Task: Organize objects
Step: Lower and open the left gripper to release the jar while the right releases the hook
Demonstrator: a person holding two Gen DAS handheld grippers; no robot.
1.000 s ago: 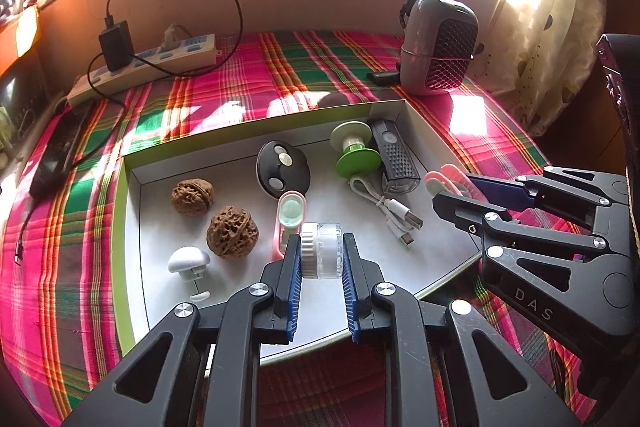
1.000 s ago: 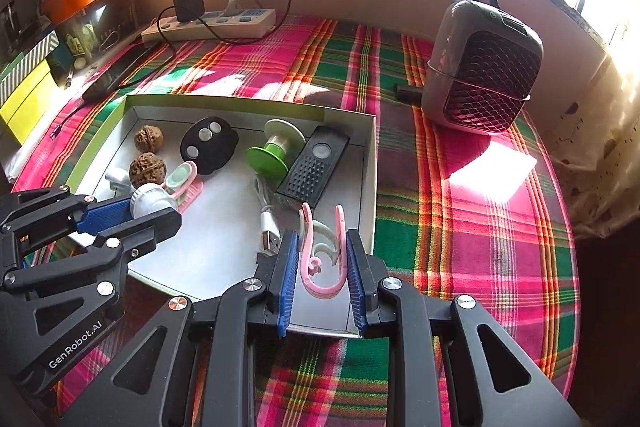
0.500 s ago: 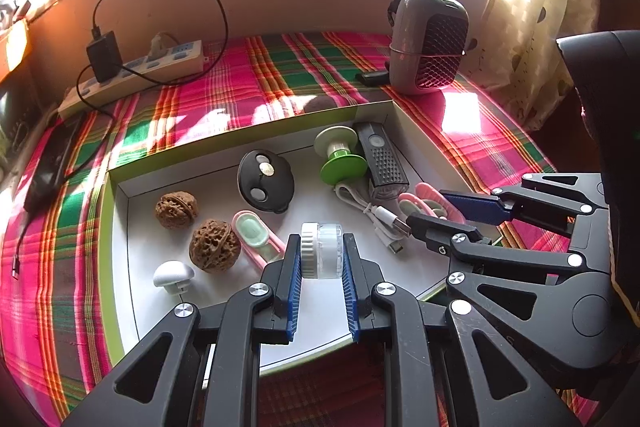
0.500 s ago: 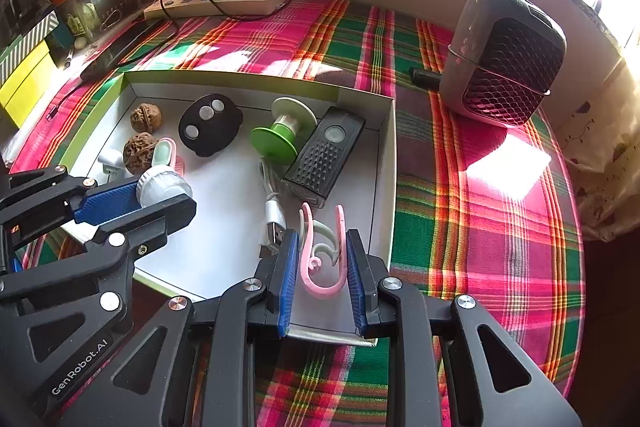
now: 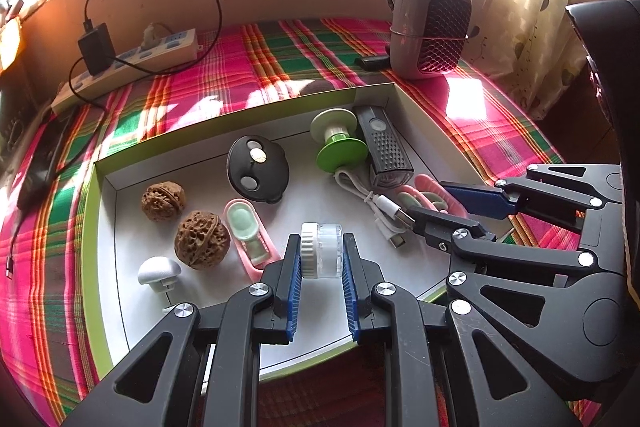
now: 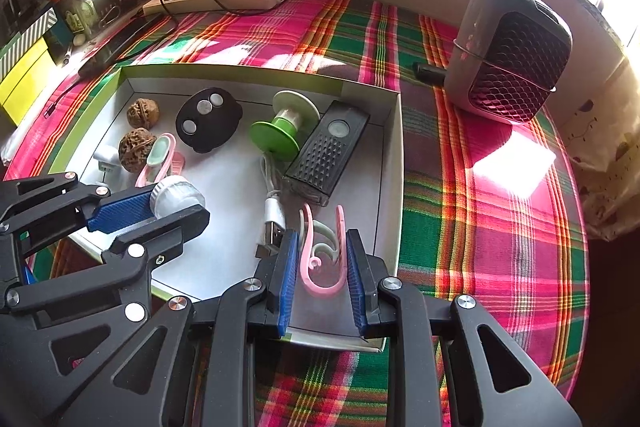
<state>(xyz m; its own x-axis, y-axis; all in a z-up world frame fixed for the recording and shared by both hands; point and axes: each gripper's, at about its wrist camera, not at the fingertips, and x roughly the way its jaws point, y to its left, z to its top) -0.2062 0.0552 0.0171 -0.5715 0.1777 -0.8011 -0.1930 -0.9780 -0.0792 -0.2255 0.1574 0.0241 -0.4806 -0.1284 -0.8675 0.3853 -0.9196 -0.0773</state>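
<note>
Both grippers tilt steeply down over tray (image 5: pixel 248 115). Left gripper (image 5: pixel 322 259) jaws clamp small clear jar (image 5: pixel 323 255); right gripper (image 6: pixel 322 267) jaws pinch pink clip (image 6: pixel 322 259).

We've got both grippers angled steeply down, side by side. Our left gripper (image 5: pixel 321 269) is clamped tight on something small, and our right gripper (image 6: pixel 322 269) pinches something too.

I see bare floor in the tray (image 5: pixel 120 267) only along its near edge; walnuts (image 5: pixel 202 239), a black fob (image 5: pixel 258 169), green spool (image 5: pixel 340 143) and cable (image 5: pixel 384 207) crowd the rest. Right of the tray, the plaid bench (image 6: pixel 500 227) lies open up to the heater (image 6: pixel 512 55).
</note>
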